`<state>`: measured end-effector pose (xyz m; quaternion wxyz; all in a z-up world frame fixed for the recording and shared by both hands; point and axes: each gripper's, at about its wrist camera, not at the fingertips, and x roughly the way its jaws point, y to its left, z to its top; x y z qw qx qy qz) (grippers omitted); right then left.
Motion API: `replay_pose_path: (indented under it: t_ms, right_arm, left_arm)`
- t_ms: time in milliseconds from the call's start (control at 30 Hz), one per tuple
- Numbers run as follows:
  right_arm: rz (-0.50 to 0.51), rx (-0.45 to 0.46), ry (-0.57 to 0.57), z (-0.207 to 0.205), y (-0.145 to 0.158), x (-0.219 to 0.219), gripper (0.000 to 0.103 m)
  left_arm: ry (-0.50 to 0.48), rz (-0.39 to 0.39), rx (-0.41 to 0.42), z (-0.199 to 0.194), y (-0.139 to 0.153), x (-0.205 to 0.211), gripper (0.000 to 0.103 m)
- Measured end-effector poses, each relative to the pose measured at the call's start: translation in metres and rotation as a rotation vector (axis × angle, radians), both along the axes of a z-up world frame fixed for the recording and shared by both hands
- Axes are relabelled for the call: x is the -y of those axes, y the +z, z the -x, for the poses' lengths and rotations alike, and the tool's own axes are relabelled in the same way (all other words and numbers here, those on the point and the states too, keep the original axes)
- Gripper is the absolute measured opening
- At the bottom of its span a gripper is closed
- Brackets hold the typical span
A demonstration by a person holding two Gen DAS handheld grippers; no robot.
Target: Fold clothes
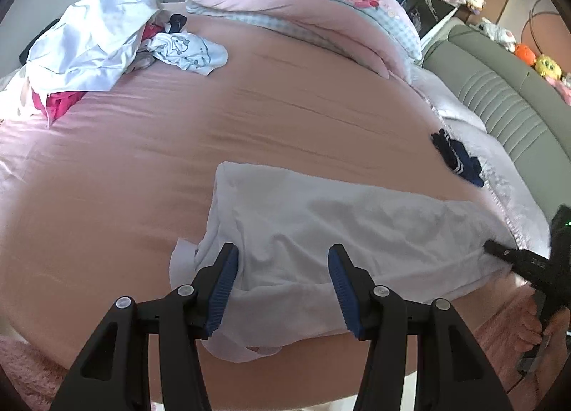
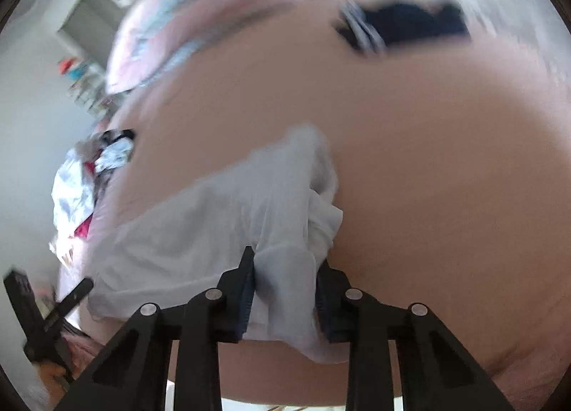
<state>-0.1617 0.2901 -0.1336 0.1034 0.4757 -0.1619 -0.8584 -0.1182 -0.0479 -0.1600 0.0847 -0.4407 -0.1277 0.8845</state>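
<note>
1. Your right gripper (image 2: 285, 289) pinches the right end of the thin white cloth garment (image 1: 321, 229) to lift it for folding.
2. Your left gripper (image 1: 282, 289) is open over its near-left edge, ready to grab.
3. It lies near you on the pink bed sheet (image 1: 178, 118).

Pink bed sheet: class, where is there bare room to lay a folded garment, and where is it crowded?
Free: the broad middle of the pink sheet, between the clothes pile, the rolled quilt and the white garment. Crowded: the far-left corner and the dark clothes by the headboard.

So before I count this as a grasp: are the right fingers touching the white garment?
Touching. The right wrist view shows the white garment bunched between the right gripper's fingers, pads pressed against the cloth on both sides.
</note>
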Motion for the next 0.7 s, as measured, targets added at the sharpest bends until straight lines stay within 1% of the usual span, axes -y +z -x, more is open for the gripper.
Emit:
replay_pose_path:
  t_ms: [67, 100, 167, 200, 233, 267, 300, 400, 433, 467, 533, 600, 667, 700]
  right_arm:
    - [-0.095, -0.115, 0.108, -0.004, 0.025, 0.031, 0.028]
    - [-0.128, -0.147, 0.173, -0.005, 0.034, 0.052, 0.028]
    - [-0.154, -0.177, 0.283, -0.002, 0.040, 0.091, 0.028]
    - [-0.165, -0.189, 0.337, 0.000, 0.042, 0.110, 0.028]
    - [-0.167, -0.175, 0.394, 0.001, 0.035, 0.129, 0.028]
    - [-0.171, -0.158, 0.448, 0.004, 0.027, 0.148, 0.029]
    - [-0.181, -0.120, 0.484, 0.007, 0.014, 0.161, 0.031]
    - [-0.149, -0.121, 0.493, 0.001, 0.005, 0.165, 0.033]
    - [-0.138, -0.122, 0.495, -0.001, 0.003, 0.167, 0.036]
    - [-0.118, -0.123, 0.498, -0.003, 0.001, 0.166, 0.038]
    - [0.051, -0.143, 0.499, -0.009, 0.019, 0.144, 0.038]
    - [0.174, -0.191, 0.486, -0.016, 0.037, 0.117, 0.040]
    - [0.245, -0.230, 0.430, -0.017, 0.045, 0.092, 0.040]
    - [0.254, -0.230, 0.368, -0.014, 0.044, 0.079, 0.040]
  left_arm:
    - [0.001, -0.024, -0.007, -0.001, 0.001, -0.001, 0.049]
    - [-0.008, -0.039, -0.010, 0.000, 0.001, -0.003, 0.049]
    - [-0.023, -0.066, -0.017, 0.001, 0.003, -0.007, 0.049]
    - [-0.028, -0.082, -0.020, 0.001, 0.003, -0.009, 0.049]
    - [-0.030, -0.098, -0.017, 0.003, 0.002, -0.009, 0.049]
    - [-0.032, -0.114, -0.013, 0.004, 0.001, -0.010, 0.049]
    - [-0.034, -0.132, -0.003, 0.006, -0.001, -0.011, 0.049]
    - [-0.054, -0.171, 0.028, 0.011, -0.009, -0.015, 0.049]
    - [-0.062, -0.184, 0.033, 0.012, -0.010, -0.017, 0.049]
    - [-0.072, -0.202, 0.038, 0.013, -0.011, -0.019, 0.049]
    - [-0.103, -0.276, 0.037, 0.016, -0.013, -0.022, 0.049]
    - [-0.126, -0.349, 0.025, 0.019, -0.013, -0.025, 0.049]
    - [-0.135, -0.377, 0.017, 0.021, -0.012, -0.027, 0.049]
    - [-0.134, -0.376, 0.009, 0.020, -0.011, -0.028, 0.049]
